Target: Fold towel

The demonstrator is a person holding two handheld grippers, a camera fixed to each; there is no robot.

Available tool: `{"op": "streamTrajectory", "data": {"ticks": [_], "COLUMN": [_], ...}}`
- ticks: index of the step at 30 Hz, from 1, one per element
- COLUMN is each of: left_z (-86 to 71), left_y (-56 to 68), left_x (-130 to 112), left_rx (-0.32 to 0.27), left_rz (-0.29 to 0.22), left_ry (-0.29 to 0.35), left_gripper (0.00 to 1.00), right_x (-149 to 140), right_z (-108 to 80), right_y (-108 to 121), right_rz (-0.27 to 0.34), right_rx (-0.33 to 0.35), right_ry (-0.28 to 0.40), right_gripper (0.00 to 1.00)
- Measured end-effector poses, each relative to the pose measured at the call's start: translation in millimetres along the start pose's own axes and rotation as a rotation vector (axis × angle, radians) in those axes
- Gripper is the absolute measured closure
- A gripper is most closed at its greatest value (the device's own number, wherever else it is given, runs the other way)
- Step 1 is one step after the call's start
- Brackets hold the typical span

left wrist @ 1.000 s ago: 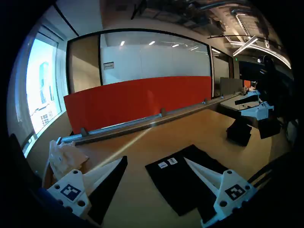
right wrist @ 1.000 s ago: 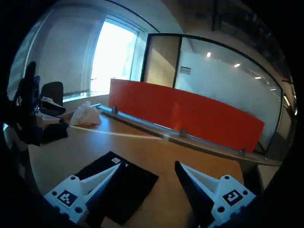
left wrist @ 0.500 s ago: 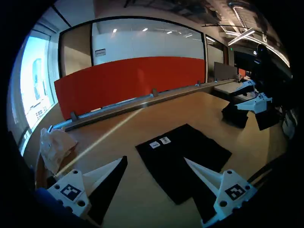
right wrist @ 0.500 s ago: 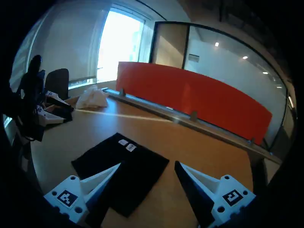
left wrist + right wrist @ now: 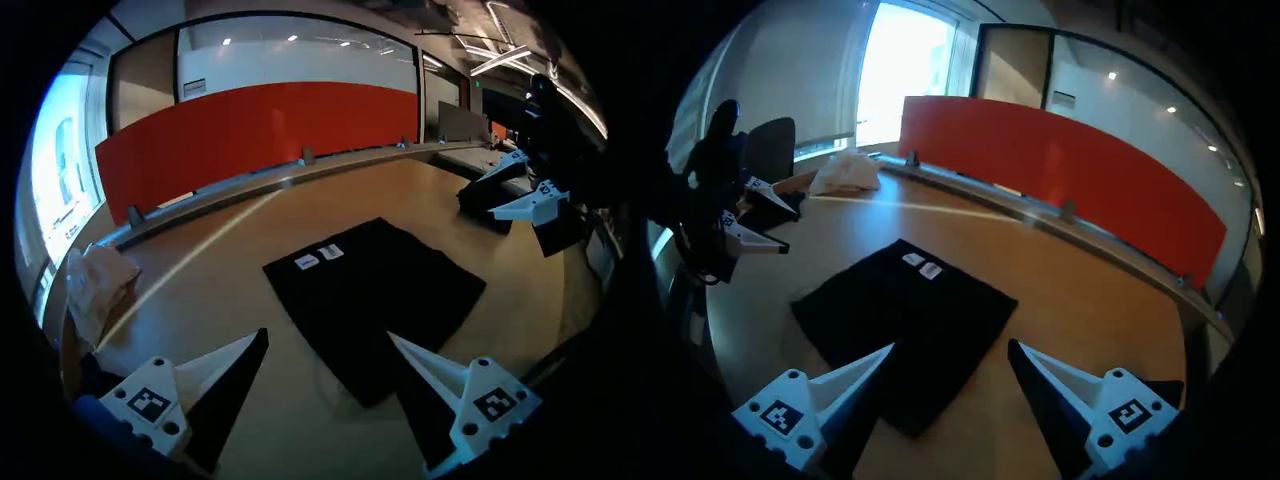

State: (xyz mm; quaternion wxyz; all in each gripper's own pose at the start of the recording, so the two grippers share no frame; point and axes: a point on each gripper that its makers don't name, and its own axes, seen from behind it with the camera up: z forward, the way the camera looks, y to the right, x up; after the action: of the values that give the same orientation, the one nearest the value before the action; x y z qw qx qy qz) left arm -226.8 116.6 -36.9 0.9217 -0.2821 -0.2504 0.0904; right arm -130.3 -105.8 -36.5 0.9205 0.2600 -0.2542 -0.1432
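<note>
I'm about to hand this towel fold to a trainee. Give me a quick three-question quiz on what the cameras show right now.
1. True or false: the left claw is shut on the black towel.
2. What colour is the divider panel behind the table? A blue, B orange-red, C green.
3. How many white tags lie on the towel?

Key: 1 false, its fingers stand apart and grip nothing; 2 B; 3 two.
</note>
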Motion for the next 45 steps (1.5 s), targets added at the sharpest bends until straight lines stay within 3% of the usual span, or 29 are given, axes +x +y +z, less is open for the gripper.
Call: {"op": "streamTrajectory", "data": {"ticks": [10, 25, 45], "left_z": [18.0, 37.6, 48.4], "left_y": [14.1, 38.5, 53.3], "left_x": [-41, -82, -109], "left_rx": [-0.05, -0.126, -0.162], "left_rz": [0.011, 0.008, 0.041], "left_ry": [-0.083, -0.183, -0.258], "left_gripper": [0.01, 0.0, 0.01], "right_x": [-40, -95, -131], "right_z": [14.7, 26.4, 31.2], "right_y": [-13, -34, -44], "right_rz": [-0.017, -0.02, -0.018], "right_rx": [0.03, 0.094, 0.15], "right_ry": [-0.067, -0.181, -0.267], "right_gripper": [0.0, 0.0, 0.02]}}
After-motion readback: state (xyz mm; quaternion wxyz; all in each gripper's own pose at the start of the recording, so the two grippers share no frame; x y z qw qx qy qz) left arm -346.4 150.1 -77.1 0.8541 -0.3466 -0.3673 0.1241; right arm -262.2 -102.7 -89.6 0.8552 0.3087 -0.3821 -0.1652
